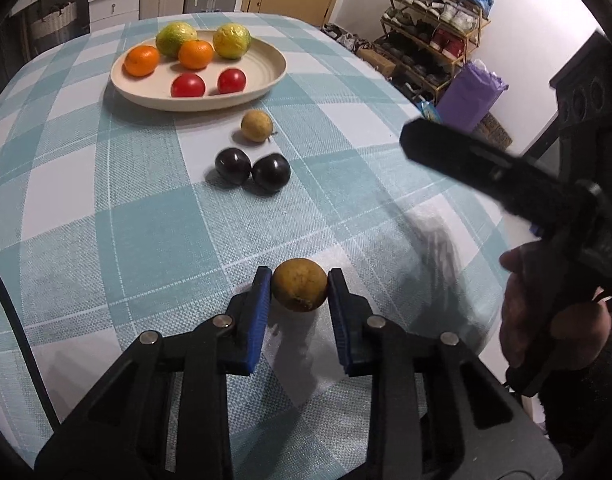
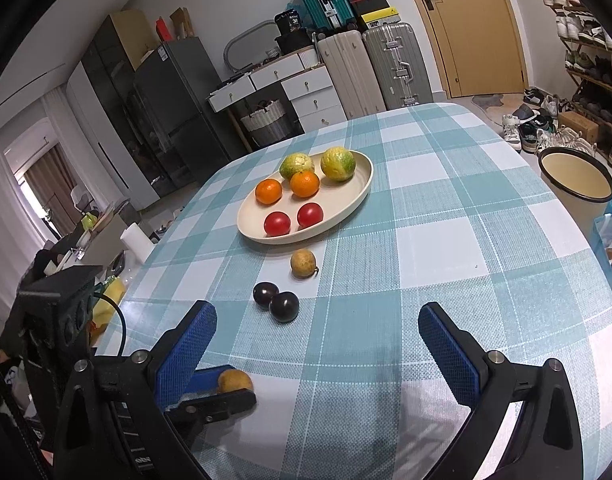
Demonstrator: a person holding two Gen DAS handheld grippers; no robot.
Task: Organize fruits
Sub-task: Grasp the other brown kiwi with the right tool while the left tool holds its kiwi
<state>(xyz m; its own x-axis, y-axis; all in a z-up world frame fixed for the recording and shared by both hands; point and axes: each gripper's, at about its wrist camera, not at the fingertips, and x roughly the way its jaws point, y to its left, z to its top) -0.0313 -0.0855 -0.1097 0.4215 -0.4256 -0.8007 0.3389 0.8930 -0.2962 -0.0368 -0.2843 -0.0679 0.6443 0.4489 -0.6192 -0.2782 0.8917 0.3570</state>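
My left gripper [image 1: 299,280] is shut on a brownish-yellow round fruit [image 1: 299,290], close above the checked tablecloth; it also shows in the right wrist view [image 2: 235,381]. A cream oval plate [image 1: 266,80] at the far side holds two green-yellow citrus, two oranges and two red tomatoes. Between us lie a second brownish fruit [image 1: 257,125] and two dark plums [image 1: 251,169]. My right gripper [image 2: 317,328] is open and empty above the table, with the plums [image 2: 276,302] just beyond it. It appears in the left wrist view at the right [image 1: 466,156].
The table edge curves away on the right, with a shoe rack [image 1: 434,36] and a purple bag [image 1: 472,94] beyond it. A cream bin [image 2: 576,180] stands by the table's right side. Suitcases and drawers line the far wall.
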